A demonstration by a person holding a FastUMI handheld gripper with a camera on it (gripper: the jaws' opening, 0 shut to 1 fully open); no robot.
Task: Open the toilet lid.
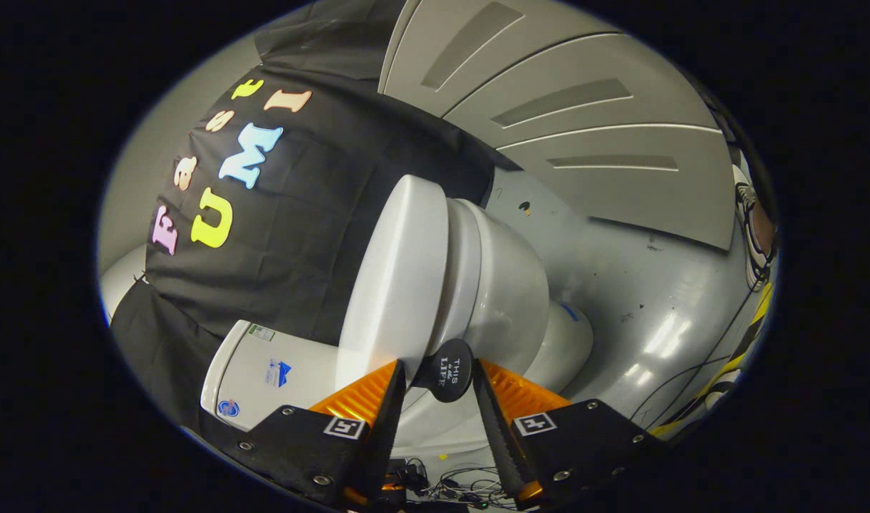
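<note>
The tool (438, 388) is open, and its two fingers hold nothing. A small round black knob (449, 369) sits in the gap between the fingertips, but they do not press on it. The knob is fixed to the edge of the white lid (395, 278). The lid stretches away from the fingers, beside the bowl (502, 285). The tank (263, 374) lies near the left finger.

Sharp, evenly lit fisheye view; glare streaks on the floor (666, 335).
</note>
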